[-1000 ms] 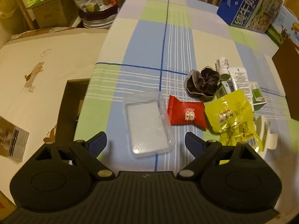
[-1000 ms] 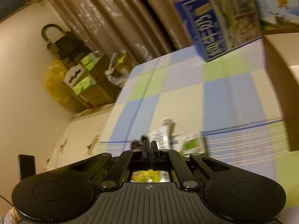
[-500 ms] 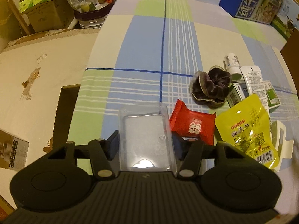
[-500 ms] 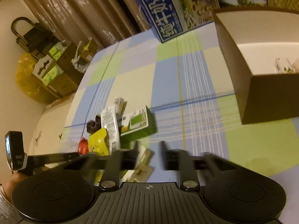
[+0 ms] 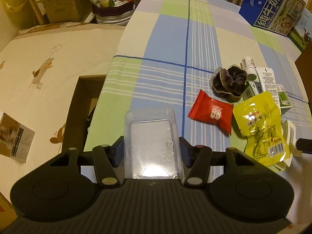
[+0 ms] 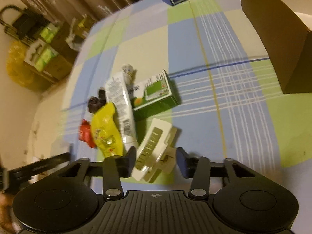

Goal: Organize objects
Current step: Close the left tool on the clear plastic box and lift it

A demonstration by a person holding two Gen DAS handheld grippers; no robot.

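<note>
One clear plastic tray [image 5: 151, 140] sits between the fingers of the left gripper [image 5: 151, 152], whose jaws are closed against its two long sides; the tray lies at the near edge of the checked tablecloth [image 5: 175, 39].

Taking the yellow snack pouch [image 5: 259, 128] as the landmark: one red candy wrapper [image 5: 211, 115] lies just to its left, one dark velvet scrunchie [image 5: 228, 81] behind it, and one white tube [image 6: 120, 105] runs along its right side, with one small white bottle [image 5: 248, 64] past the tube's far end. One green carton [image 6: 154, 95] stands beyond the tube. One white hair clip [image 6: 152, 150] lies just right of the pouch's near end.

The right gripper [image 6: 156, 161] is wide open and grips nothing; the clip lies between its fingers, near the left one. Well right of the pouch stands one brown cardboard box [image 6: 282, 39]; far behind, one blue milk carton case [image 5: 273, 7].
</note>
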